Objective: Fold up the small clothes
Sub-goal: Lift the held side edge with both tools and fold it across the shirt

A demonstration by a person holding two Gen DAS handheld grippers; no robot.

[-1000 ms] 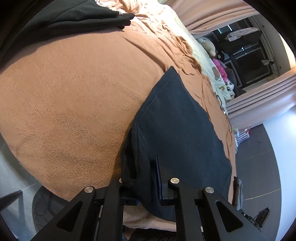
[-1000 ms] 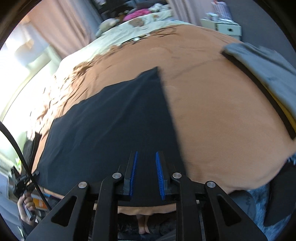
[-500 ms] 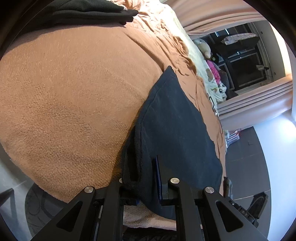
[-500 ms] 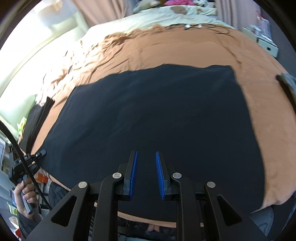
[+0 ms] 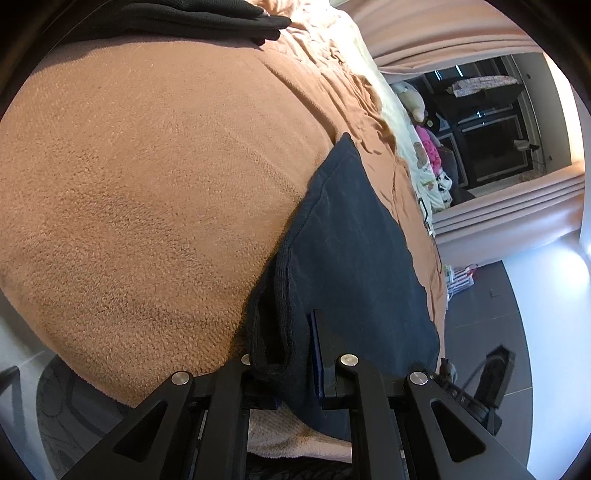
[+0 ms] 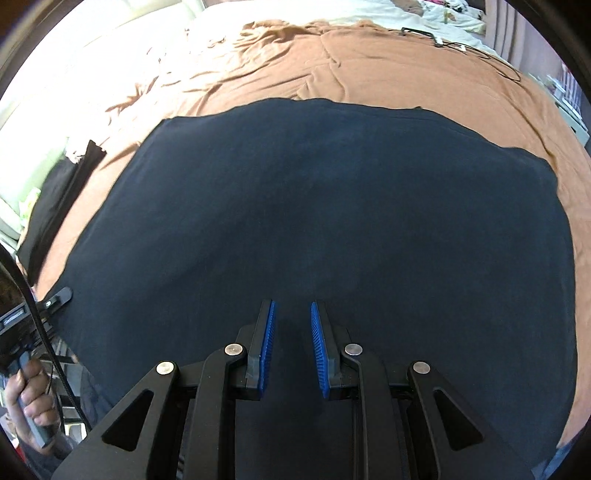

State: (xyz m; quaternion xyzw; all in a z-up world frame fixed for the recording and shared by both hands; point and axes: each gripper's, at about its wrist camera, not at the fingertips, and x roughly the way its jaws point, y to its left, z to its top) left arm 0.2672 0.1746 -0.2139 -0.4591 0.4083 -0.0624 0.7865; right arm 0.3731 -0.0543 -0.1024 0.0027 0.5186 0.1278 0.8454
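A: Dark garment (image 6: 314,221) lies spread flat on the brown blanket (image 6: 406,70), near edge at the bedside. Why?

B: Ready for folding. Left gripper (image 5: 291,354) pinches its near-left hem; right gripper (image 6: 291,332) hovers parted, empty, above it.

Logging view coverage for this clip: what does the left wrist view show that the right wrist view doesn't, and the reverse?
Left wrist only: the left claw shut on the dark garment's ribbed hem, a black folded garment at the far edge, and stuffed toys by the window.

Right wrist only: the right claw open above the garment, the whole garment spread flat, and a hand gripping the other handle.

Both: the dark garment on the brown blanket.
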